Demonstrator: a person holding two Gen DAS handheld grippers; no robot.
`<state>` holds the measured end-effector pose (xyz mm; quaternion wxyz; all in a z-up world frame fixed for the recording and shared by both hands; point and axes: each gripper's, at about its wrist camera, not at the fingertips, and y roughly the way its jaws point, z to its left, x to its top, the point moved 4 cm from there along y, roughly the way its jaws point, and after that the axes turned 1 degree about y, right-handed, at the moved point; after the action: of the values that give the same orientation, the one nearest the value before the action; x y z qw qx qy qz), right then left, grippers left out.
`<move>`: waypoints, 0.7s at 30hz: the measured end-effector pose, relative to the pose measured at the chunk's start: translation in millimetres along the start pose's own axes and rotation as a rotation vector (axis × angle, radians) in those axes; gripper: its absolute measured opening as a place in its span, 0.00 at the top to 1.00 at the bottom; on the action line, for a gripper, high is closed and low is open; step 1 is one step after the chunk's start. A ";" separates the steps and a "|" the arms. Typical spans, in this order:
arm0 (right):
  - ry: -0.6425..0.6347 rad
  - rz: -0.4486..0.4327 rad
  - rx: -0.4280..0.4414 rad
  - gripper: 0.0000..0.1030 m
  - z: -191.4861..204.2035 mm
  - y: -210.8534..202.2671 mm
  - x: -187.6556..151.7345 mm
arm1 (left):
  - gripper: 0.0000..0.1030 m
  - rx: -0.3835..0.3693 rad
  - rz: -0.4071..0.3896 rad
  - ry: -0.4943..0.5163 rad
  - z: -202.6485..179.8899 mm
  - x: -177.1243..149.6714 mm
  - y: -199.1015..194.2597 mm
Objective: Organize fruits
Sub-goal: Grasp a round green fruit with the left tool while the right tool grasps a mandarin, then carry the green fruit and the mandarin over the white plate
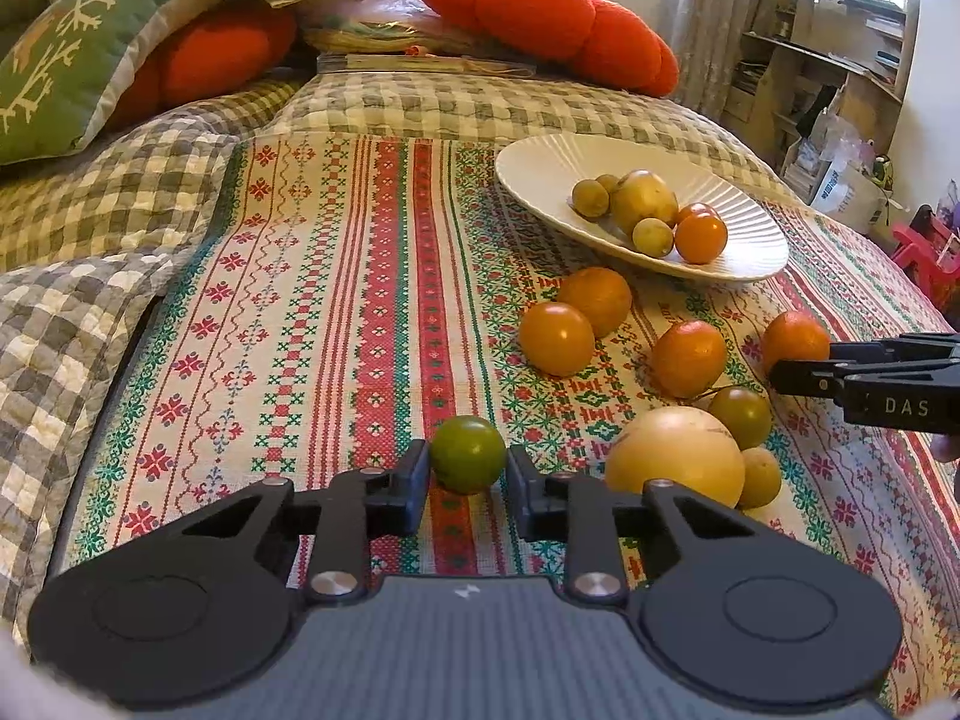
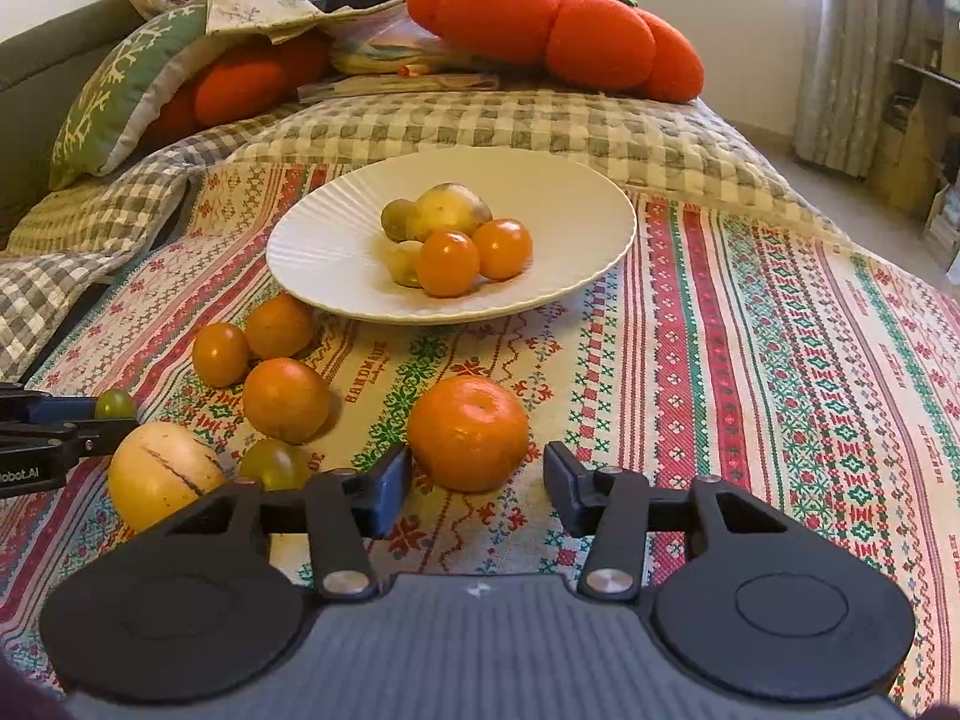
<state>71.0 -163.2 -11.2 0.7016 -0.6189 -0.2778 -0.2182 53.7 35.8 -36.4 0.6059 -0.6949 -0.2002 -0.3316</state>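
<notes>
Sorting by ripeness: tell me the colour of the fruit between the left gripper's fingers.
Green fruit, clearest in the left wrist view.

Readable text:
- "DAS" in white on the black body of the right claw (image 1: 804,373), seen from the left wrist view; cut off at the frame edge.
- "obot.AI" in white on the left claw (image 2: 90,441) body, right wrist view; first letters cropped.
- "HANDMADE" woven into the striped cloth (image 2: 720,360), upside down, just in front of the white plate (image 2: 312,252); the smaller line under it is too small to read.
</notes>
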 end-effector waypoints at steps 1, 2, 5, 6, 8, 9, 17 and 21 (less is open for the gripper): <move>-0.001 -0.003 0.002 0.61 0.3 -0.6 0.4 | 0.83 -0.001 0.000 -0.001 -0.1 0.2 0.3; -0.002 -0.003 0.003 0.62 0.4 -0.7 0.9 | 0.83 -0.002 0.000 -0.002 0.0 0.3 0.2; 0.001 0.000 0.005 0.62 -0.1 -0.5 1.2 | 0.83 -0.005 -0.001 -0.005 -0.4 0.5 -0.4; 0.003 0.000 0.007 0.62 -0.4 -0.5 1.2 | 0.83 -0.007 -0.001 -0.006 -0.7 0.7 -0.8; 0.006 -0.003 0.009 0.62 -0.7 -0.9 1.7 | 0.83 -0.010 -0.003 -0.007 -1.3 1.3 -1.6; 0.009 -0.005 0.009 0.62 -0.9 -1.3 2.1 | 0.83 -0.011 -0.005 -0.008 -1.7 1.7 -2.2; 0.026 -0.037 0.033 0.64 0.5 -10.0 9.0 | 0.84 -0.021 -0.028 -0.034 0.3 7.2 -8.1; 0.026 -0.034 0.041 0.65 1.9 -10.0 8.6 | 0.83 -0.023 -0.025 -0.037 0.8 7.0 -8.3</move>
<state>70.7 -162.4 2.1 0.7137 -0.5969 -0.2835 -0.2322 53.2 37.3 -25.6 0.5900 -0.7053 -0.2160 -0.3284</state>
